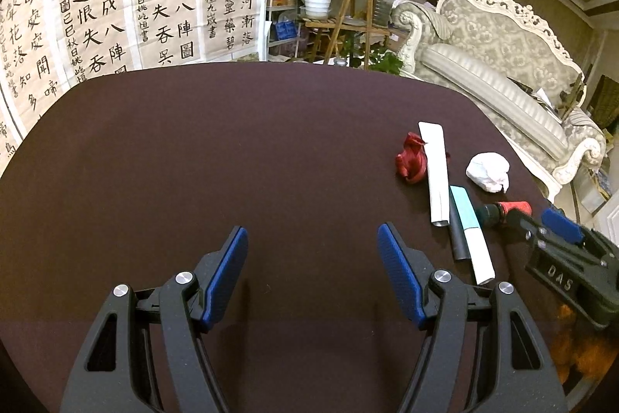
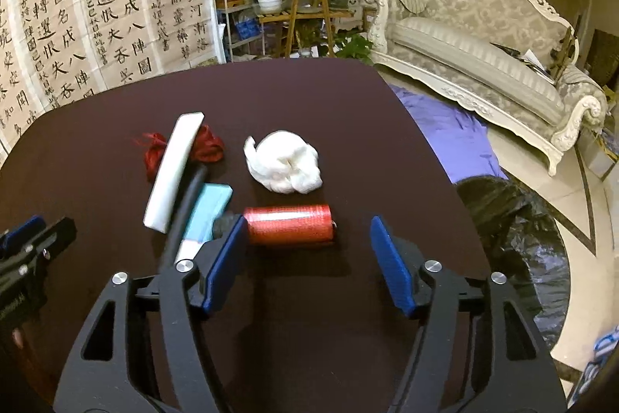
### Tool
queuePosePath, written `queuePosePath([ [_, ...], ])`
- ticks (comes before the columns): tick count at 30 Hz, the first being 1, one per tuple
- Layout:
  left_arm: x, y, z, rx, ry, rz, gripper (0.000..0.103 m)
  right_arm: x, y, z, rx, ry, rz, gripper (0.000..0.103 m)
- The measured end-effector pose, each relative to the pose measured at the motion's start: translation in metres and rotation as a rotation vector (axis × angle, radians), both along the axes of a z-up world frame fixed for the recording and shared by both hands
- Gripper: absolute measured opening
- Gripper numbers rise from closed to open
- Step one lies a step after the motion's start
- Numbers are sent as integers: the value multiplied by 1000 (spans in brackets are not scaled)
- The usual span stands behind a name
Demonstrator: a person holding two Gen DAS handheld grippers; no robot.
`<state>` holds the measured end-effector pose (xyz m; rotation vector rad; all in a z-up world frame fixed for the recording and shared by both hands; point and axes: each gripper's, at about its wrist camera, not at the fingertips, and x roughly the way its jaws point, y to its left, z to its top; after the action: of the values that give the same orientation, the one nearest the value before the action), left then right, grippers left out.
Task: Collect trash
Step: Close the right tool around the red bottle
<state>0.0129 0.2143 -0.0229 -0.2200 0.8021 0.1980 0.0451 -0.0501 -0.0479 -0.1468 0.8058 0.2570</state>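
So far nothing's bagged: red spool, white wad, white strip etc. all lie near the table's right edge. Your right gripper is spread, empty, just short of the spool; left gripper is spread too. Black bag waits beside the table.

Dark tabletop with a small cluster of trash

We saw a dark maroon tabletop with a rounded far edge, most of it bare. Directly on it lay a crumpled white tissue wad, and just in front of that a red spool on its side. Beside them a folded white paper strip rested across a tangle of red ribbon, with a black tube and a teal-and-white packet close against it. In the left wrist view we saw this whole group toward the right side of the tabletop.
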Motion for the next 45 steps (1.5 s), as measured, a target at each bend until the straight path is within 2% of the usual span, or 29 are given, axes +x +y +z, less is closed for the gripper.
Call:
queuePosePath([
  [3, 0, 2, -1, -4, 0, 0, 68, -2, -8, -2, 11, 14, -10, 64],
  [15, 0, 6, -4, -9, 10, 10, 68, 23, -34, 13, 29, -42, -98, 64],
  [21, 3, 3, -3, -4, 11, 4, 68, 43, -37, -3, -9, 7, -104, 64],
  [33, 2, 2, -4, -8, 14, 7, 68, -2, -26, -4, -37, 14, -17, 64],
  [36, 2, 3, -4, -10, 13, 10, 68, -4, -25, 5, 1, -6, -15, 64],
  [41, 1, 5, -3, -10, 12, 13, 68, -9, -4, 13, 26, -16, 67, 64],
  [44, 1, 5, -3, -11, 13, 13, 68, -8, 10, 10, 18, -11, 101, 60],
  [45, 1, 5, -2, -10, 14, 12, 68, -7, 12, 8, 16, -5, 108, 53],
])
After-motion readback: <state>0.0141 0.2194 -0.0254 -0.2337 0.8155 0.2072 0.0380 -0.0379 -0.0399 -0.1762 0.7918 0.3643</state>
